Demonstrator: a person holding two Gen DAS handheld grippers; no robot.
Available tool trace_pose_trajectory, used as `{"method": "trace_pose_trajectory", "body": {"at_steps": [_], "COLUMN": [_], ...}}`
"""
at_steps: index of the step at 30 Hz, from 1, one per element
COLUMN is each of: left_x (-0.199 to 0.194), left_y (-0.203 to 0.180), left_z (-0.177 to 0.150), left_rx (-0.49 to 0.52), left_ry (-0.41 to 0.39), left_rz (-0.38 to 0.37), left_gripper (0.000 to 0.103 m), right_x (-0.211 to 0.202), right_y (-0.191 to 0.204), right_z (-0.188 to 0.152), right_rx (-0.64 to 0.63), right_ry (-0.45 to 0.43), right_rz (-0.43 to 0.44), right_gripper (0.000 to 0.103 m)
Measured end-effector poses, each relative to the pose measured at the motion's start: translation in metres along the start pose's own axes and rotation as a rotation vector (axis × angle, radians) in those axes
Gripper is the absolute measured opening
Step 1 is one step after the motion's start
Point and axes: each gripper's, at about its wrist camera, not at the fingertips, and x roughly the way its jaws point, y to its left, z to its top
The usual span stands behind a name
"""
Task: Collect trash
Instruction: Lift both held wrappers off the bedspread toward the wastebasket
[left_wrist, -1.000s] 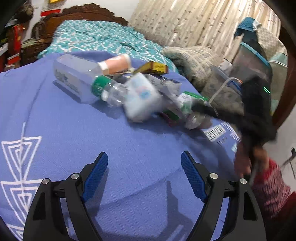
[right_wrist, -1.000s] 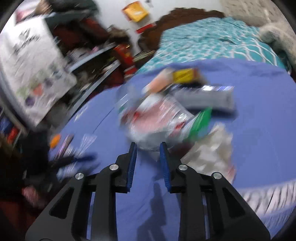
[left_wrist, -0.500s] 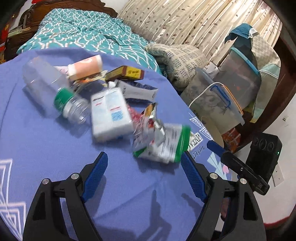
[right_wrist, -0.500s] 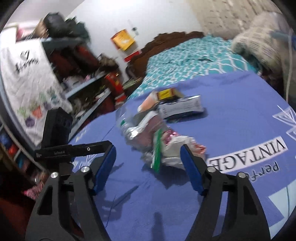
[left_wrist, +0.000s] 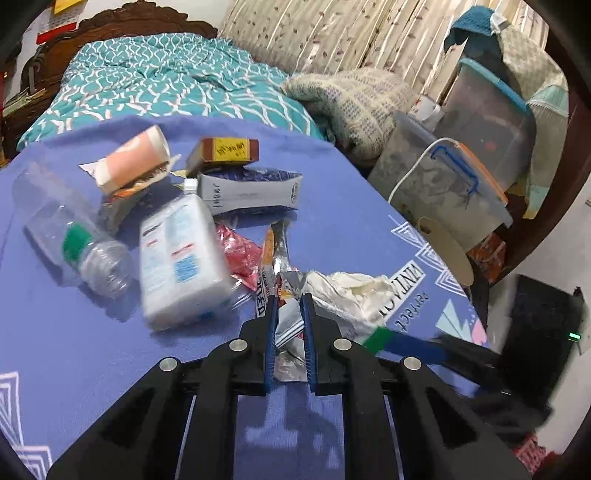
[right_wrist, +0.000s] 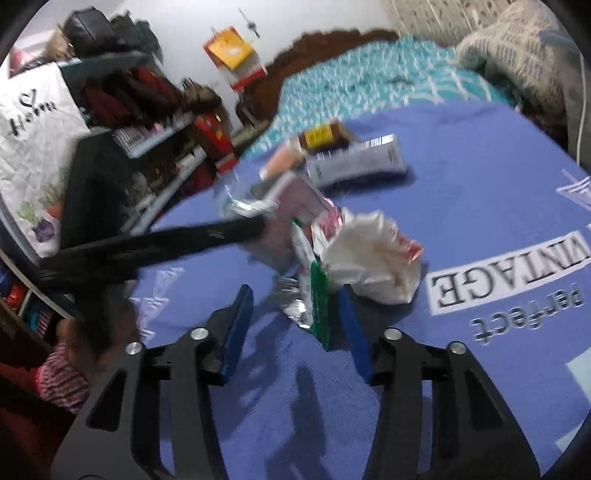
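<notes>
A pile of trash lies on a blue-purple cloth (left_wrist: 92, 350). My left gripper (left_wrist: 289, 306) is shut on a silver foil wrapper (left_wrist: 287, 325). Near it lie a white bottle (left_wrist: 181, 258), a clear plastic bottle (left_wrist: 74, 236), a red wrapper (left_wrist: 240, 254), a crumpled white paper (left_wrist: 351, 291), a grey carton (left_wrist: 251, 192), a yellow-brown box (left_wrist: 227, 149) and a peach tube (left_wrist: 133, 158). My right gripper (right_wrist: 295, 299) is open, its jaws either side of the green-edged foil wrapper (right_wrist: 314, 299), beside the white paper (right_wrist: 373, 266). The left gripper's arm (right_wrist: 166, 243) crosses that view.
A bed with a teal cover (left_wrist: 166, 85) lies behind the cloth. Plastic storage tubs (left_wrist: 443, 184) and a knitted blanket (left_wrist: 354, 96) stand at the right. Shelves full of things (right_wrist: 147, 147) are at the left in the right wrist view.
My left gripper has moved forward and closed on the foil wrapper. My right gripper has come closer to the pile and its jaws now flank the wrapper's green edge.
</notes>
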Motion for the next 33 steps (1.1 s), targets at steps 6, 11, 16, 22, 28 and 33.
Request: {"method": "trace_pose_trajectory", "body": {"at_steps": [6,11,16,22,28,33], "left_x": [-0.063,-0.096,-0.09,-0.086,-0.081,-0.086], "left_y": [0.017,0.011,-0.028,-0.048,-0.024,-0.013], "left_z": [-0.018,-0.012,0.006,0.018,0.003,0.0], "left_rx": [-0.037,-0.028,0.066,0.097,0.036,0.008], "left_ry": [-0.083,-0.139,-0.145,-0.156,-0.117,-0.117], "left_rz": [-0.053,-0.105,-0.143,-0.14,-0.112,-0.1], "left_gripper": [0.012,0.012,0.012,0.012,0.012,0.012], "right_x": [0.017,-0.025,-0.08,-0.081,-0.041,0.03], "right_y": [0.004,0.013,-0.007,-0.038,-0.023,-0.024], "right_z": [-0.008,-0.019,-0.023,-0.035,-0.025,-0.007], "right_rx": [0.014,-0.005,0.054,0.228,0.152,0.203], "right_ry": [0.067,-0.006,-0.122,-0.089,0.007,0.181], "right_rz": [0.07,0.111,0.079,0.13,0.101,0.154], "right_gripper": [0.01,0.009,0.009,0.07,0.071,0.023]}}
